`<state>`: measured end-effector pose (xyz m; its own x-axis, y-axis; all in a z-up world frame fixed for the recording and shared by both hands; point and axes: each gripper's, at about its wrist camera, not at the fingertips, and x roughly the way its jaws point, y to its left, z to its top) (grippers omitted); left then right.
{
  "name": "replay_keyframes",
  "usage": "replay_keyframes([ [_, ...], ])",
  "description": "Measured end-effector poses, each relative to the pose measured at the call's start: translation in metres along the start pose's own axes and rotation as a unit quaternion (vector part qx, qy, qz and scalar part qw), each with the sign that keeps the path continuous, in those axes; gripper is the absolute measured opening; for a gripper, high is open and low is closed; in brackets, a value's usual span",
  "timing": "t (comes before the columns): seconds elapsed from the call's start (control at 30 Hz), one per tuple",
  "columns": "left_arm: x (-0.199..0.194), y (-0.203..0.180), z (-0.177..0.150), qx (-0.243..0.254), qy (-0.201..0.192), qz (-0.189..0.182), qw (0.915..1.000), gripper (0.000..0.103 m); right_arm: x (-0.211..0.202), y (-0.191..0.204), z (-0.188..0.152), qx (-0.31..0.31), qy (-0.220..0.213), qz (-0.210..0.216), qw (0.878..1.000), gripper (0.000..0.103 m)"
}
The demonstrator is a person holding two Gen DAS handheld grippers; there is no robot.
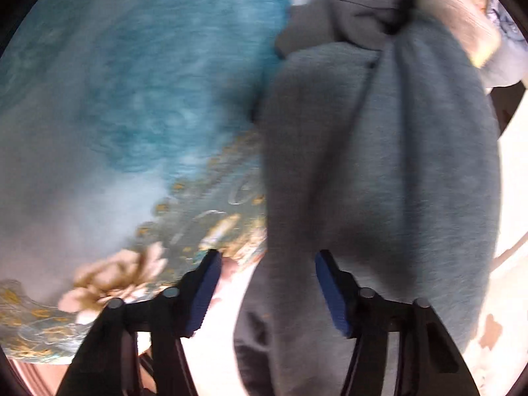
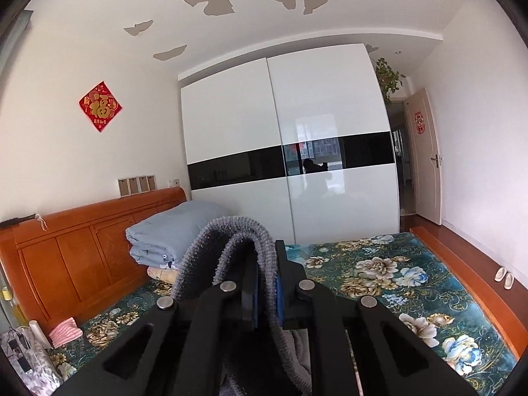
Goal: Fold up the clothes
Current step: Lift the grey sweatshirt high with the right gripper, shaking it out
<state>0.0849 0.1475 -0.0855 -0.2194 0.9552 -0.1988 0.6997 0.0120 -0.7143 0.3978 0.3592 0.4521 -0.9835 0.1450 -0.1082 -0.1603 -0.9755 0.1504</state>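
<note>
While the grey fleece garment (image 1: 379, 165) hangs in a long bunched fold above the floral bedspread (image 1: 115, 99), we see it only blurred in the left wrist view. Our left gripper (image 1: 267, 257) has its blue-padded fingers (image 1: 206, 290) spread apart, the cloth hanging between and beyond them; we cannot tell whether they touch it. Our right gripper (image 2: 266, 265) is clamped on a looped edge of the same garment, held above the bed's foot end. Beyond, a folded blue quilt (image 2: 165, 234) lies by the wooden headboard (image 2: 76, 250), and a white wardrobe (image 2: 283, 138) stands beside the bed's far edge.
</note>
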Motion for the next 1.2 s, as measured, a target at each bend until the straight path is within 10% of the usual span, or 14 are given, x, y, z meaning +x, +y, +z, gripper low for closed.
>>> replay_keyframes([
  [0.1,-0.018,-0.023,-0.005,0.055,-0.026,0.024,0.9979,0.005,-0.004,0.005,-0.001,0.007,-0.002,0.011,1.000,0.008],
  [0.53,-0.191,-0.107,0.008,0.185,-0.176,-0.047,0.9659,0.003,-0.039,0.062,0.007,0.006,-0.033,0.102,0.994,0.008],
  [0.83,-0.417,-0.203,-0.023,0.294,-0.341,-0.114,0.8856,0.003,-0.051,0.125,0.013,0.000,-0.042,0.222,0.974,0.008],
  [0.93,-0.496,-0.237,-0.039,0.335,-0.392,-0.092,0.8518,0.003,-0.040,0.134,0.011,0.021,-0.022,0.264,0.964,0.008],
  [1.07,-0.505,-0.258,-0.044,0.383,-0.430,-0.013,0.8172,0.003,-0.008,0.126,-0.002,0.063,0.035,0.286,0.955,0.008],
  [1.2,-0.455,-0.239,-0.009,0.380,-0.420,0.070,0.8213,0.003,0.079,0.065,-0.075,0.119,0.201,0.189,0.954,0.008],
])
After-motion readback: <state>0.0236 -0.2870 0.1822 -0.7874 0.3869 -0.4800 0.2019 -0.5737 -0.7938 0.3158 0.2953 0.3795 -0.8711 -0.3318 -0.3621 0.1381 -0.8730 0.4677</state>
